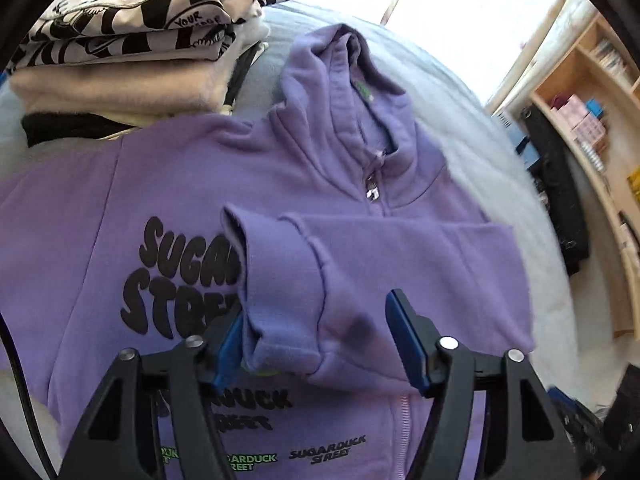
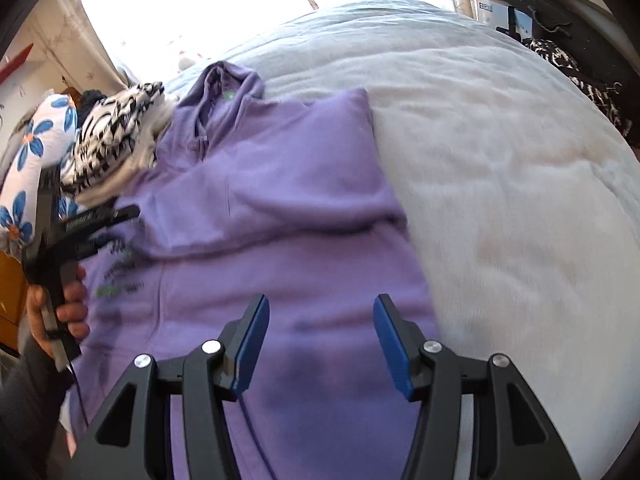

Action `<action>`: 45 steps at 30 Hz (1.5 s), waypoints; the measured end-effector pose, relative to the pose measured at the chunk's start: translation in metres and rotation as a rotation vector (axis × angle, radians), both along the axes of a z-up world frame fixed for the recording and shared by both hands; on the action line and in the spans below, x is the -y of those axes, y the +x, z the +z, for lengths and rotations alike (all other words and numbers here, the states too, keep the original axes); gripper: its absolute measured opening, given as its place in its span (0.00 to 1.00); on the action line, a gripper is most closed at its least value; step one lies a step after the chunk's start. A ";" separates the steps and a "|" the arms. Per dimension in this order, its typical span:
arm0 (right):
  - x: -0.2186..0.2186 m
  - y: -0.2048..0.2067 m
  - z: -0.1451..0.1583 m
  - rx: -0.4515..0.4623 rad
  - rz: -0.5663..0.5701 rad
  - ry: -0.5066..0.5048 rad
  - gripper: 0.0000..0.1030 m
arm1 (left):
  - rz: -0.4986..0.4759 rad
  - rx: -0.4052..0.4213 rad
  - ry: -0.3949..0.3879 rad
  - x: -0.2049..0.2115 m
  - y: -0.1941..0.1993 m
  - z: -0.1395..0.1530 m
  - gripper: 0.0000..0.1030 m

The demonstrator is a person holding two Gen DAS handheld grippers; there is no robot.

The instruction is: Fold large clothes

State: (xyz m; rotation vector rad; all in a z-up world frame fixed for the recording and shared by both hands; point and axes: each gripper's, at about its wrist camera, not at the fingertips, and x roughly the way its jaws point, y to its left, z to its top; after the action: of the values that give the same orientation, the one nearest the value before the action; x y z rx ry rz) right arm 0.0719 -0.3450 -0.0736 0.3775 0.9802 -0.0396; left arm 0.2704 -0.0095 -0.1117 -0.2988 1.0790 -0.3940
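A purple zip hoodie (image 1: 180,184) with black "Sugar Street" lettering lies face up on the bed, its hood (image 1: 340,72) pointing away. One sleeve (image 1: 380,248) is folded across the chest. Its cuff (image 1: 280,280) lies between the blue pads of my left gripper (image 1: 316,312). The cuff rests against the left pad, the right pad stands clear of the cloth, and the jaws are open. My right gripper (image 2: 322,302) hovers open over the hoodie's (image 2: 280,168) lower body with nothing between its pads. In the right wrist view a hand (image 2: 72,308) holds the left gripper (image 2: 116,228) at the hoodie's left side.
A stack of folded clothes (image 1: 132,40), topped by a black-and-white print, sits just beyond the hoodie's left shoulder. The pale bed cover (image 2: 500,160) stretches to the right. A flowered pillow (image 2: 32,152) lies at far left; wooden shelves (image 1: 592,120) stand at the right.
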 end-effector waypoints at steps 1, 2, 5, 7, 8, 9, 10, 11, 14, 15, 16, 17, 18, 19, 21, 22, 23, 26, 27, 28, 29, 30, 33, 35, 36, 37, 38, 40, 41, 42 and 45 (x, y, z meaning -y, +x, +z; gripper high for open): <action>0.003 0.005 0.003 0.006 -0.003 0.002 0.54 | -0.008 -0.006 -0.036 -0.004 0.002 0.002 0.64; 0.007 0.012 0.006 0.009 -0.011 0.001 0.54 | -0.015 -0.015 -0.073 -0.010 0.005 0.003 0.66; 0.019 0.032 0.009 0.016 -0.024 -0.006 0.54 | 0.005 -0.029 -0.077 -0.021 0.019 0.002 0.67; 0.027 0.047 0.008 0.009 -0.026 0.003 0.54 | 0.011 -0.056 -0.061 -0.027 0.030 -0.002 0.67; 0.033 0.058 0.007 0.003 -0.024 0.019 0.54 | 0.010 -0.069 -0.060 -0.029 0.033 -0.004 0.66; 0.037 0.068 0.005 -0.002 -0.024 0.032 0.54 | 0.002 -0.083 -0.058 -0.030 0.038 -0.008 0.66; 0.040 0.075 0.004 -0.008 -0.028 0.038 0.54 | -0.012 -0.094 -0.053 -0.030 0.041 -0.011 0.64; 0.044 0.086 0.002 -0.016 -0.032 0.042 0.54 | -0.033 -0.103 -0.046 -0.030 0.043 -0.015 0.59; 0.055 0.117 -0.006 -0.030 -0.031 0.062 0.54 | -0.088 -0.117 -0.019 -0.023 0.046 -0.021 0.39; 0.058 0.126 -0.009 -0.038 -0.030 0.075 0.54 | -0.098 -0.116 -0.008 -0.019 0.047 -0.022 0.35; 0.061 0.136 -0.014 -0.048 -0.033 0.091 0.54 | -0.103 -0.113 0.001 -0.016 0.047 -0.022 0.28; 0.066 0.148 -0.020 -0.057 -0.037 0.119 0.54 | -0.112 -0.108 0.009 -0.013 0.048 -0.022 0.19; 0.070 0.156 -0.025 -0.063 -0.046 0.139 0.54 | -0.118 -0.097 0.016 -0.010 0.048 -0.020 0.13; 0.074 0.164 -0.030 -0.069 -0.060 0.159 0.54 | -0.118 -0.078 0.035 -0.007 0.048 -0.017 0.10; 0.082 0.177 -0.038 -0.074 -0.079 0.200 0.54 | -0.118 -0.029 0.071 -0.001 0.049 -0.009 0.07; 0.086 0.183 -0.042 -0.076 -0.090 0.216 0.54 | -0.116 -0.004 0.089 0.001 0.050 -0.004 0.07; 0.089 0.188 -0.045 -0.079 -0.104 0.224 0.54 | -0.117 0.015 0.104 0.002 0.051 -0.001 0.07; 0.098 0.199 -0.058 -0.093 -0.125 0.278 0.54 | -0.117 0.052 0.143 0.007 0.056 0.007 0.06; 0.100 0.202 -0.061 -0.094 -0.127 0.297 0.54 | -0.116 0.056 0.155 0.008 0.058 0.007 0.06; 0.100 0.203 -0.063 -0.092 -0.122 0.308 0.54 | -0.115 0.056 0.160 0.009 0.059 0.007 0.06; 0.100 0.204 -0.064 -0.090 -0.107 0.315 0.54 | -0.115 0.055 0.161 0.008 0.061 0.007 0.06; 0.098 0.205 -0.063 -0.085 -0.091 0.301 0.40 | -0.111 0.061 0.166 0.007 0.061 0.006 0.06; 0.089 0.206 -0.048 -0.056 -0.047 0.171 0.14 | -0.109 0.087 0.171 0.007 0.061 0.007 0.06; 0.094 0.203 -0.042 -0.018 -0.075 0.128 0.12 | -0.107 0.116 0.184 0.005 0.058 0.008 0.04; 0.098 0.201 -0.043 -0.008 -0.098 0.114 0.11 | -0.104 0.129 0.191 0.004 0.057 0.007 0.04; 0.101 0.200 -0.048 -0.015 -0.122 0.102 0.11 | -0.101 0.130 0.199 0.003 0.057 0.002 0.04; 0.103 0.200 -0.055 -0.032 -0.130 0.105 0.11 | -0.100 0.118 0.211 0.002 0.057 -0.005 0.04; 0.103 0.199 -0.063 -0.035 -0.131 0.108 0.12 | -0.102 0.078 0.250 0.001 0.058 -0.022 0.04; 0.103 0.198 -0.062 -0.031 -0.134 0.105 0.14 | -0.101 0.072 0.253 -0.001 0.058 -0.027 0.05; 0.104 0.197 -0.060 -0.033 -0.140 0.118 0.20 | -0.097 0.078 0.241 -0.004 0.057 -0.028 0.05; 0.111 0.189 -0.052 -0.048 -0.158 0.175 0.40 | -0.079 0.035 0.177 -0.013 0.060 -0.023 0.11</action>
State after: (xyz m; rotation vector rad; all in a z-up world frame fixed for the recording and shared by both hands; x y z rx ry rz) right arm 0.2604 -0.4564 -0.1258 0.6173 1.0023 -0.1071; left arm 0.3306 0.0037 -0.1345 -0.0917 1.0857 -0.3703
